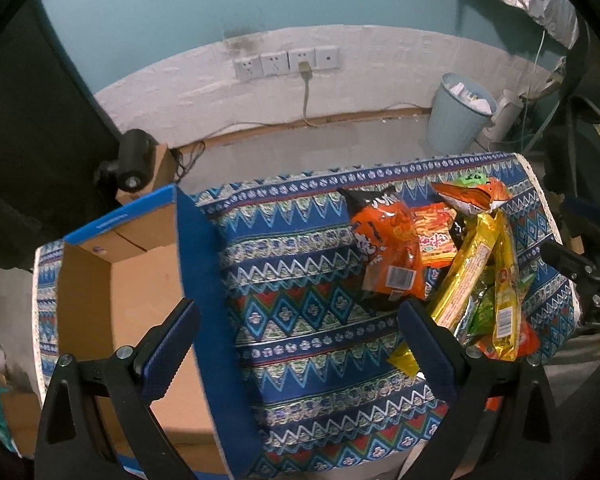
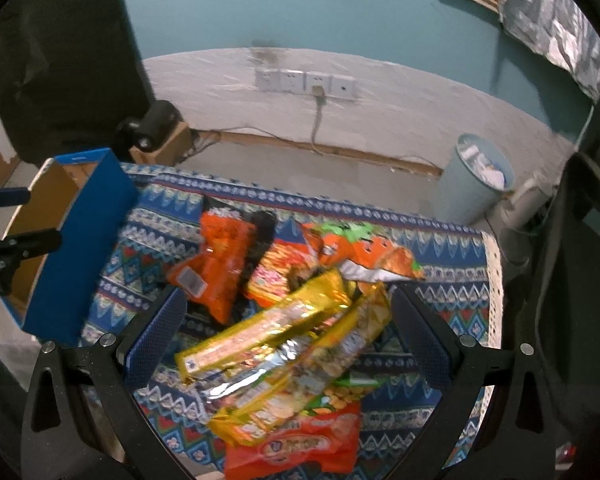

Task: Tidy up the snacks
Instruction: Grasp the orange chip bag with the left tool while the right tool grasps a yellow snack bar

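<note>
Your right gripper [image 2: 286, 334] hangs wide apart over the yellow packet [image 2: 266, 336], whose length runs slantwise across the gap. Your left gripper [image 1: 300, 334], also apart and empty, sits farther off, beside the box [image 1: 140, 276].

The right gripper [image 2: 288, 328] hangs wide open over heaped snack packets [image 2: 284, 344]. A blue cardboard box [image 2: 80, 248] stands to its left

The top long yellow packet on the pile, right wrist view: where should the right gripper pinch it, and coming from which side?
Judged from its pose, pinch the long yellow packet across its narrow width near mid-length, coming down from above. It lies uppermost on the snack pile, slanting between the open right gripper fingers, so its long edges are free; a slight wrist turn would square the pads to them.
</note>
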`<state>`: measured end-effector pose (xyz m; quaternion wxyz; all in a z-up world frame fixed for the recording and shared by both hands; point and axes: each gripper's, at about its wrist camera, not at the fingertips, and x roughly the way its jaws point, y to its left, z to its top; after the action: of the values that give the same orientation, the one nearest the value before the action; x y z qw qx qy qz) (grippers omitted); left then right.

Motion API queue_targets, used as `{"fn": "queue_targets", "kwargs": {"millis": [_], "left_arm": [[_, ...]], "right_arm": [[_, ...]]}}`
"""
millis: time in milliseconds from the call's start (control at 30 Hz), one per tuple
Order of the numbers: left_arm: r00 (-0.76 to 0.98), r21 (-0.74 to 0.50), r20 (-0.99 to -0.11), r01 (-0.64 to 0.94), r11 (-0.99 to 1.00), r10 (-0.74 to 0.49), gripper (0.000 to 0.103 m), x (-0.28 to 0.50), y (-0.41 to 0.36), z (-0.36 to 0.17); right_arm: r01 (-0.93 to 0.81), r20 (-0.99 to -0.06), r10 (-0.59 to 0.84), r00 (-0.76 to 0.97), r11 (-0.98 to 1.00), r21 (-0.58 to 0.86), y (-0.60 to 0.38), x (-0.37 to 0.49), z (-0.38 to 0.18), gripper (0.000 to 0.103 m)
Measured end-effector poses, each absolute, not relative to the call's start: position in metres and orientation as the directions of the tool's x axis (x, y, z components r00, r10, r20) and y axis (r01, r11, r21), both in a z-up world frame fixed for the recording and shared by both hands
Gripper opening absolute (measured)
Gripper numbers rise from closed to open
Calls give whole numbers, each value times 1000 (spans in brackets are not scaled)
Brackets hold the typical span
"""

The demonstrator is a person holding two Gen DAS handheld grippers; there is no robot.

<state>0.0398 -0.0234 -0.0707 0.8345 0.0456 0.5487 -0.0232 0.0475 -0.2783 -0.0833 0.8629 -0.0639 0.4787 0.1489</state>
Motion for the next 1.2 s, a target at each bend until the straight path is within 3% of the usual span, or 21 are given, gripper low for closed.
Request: {"fn": "queue_targets", "kwargs": {"millis": [500,833,967,1200], "left_arm": [[318,63,-948,143,988,14,100,74,-57,-131],[267,-87,-958,71,994,-103,100,108,-67,-168],[245,-76,-965,65,995,-89,100,118,-80,-180],[207,-20,-977,110,994,-43,100,138,-103,-206]], "right_arm": [[-183,-948,146,284,978,96,-317,72,-160,100],[-193,-972,166,168,972,132,-310,80,-203,99],[-191,-975,174,140,971,145,-313,83,-212,79],[-182,-960,250,124,957,225,-321,85,-219,58]]}}
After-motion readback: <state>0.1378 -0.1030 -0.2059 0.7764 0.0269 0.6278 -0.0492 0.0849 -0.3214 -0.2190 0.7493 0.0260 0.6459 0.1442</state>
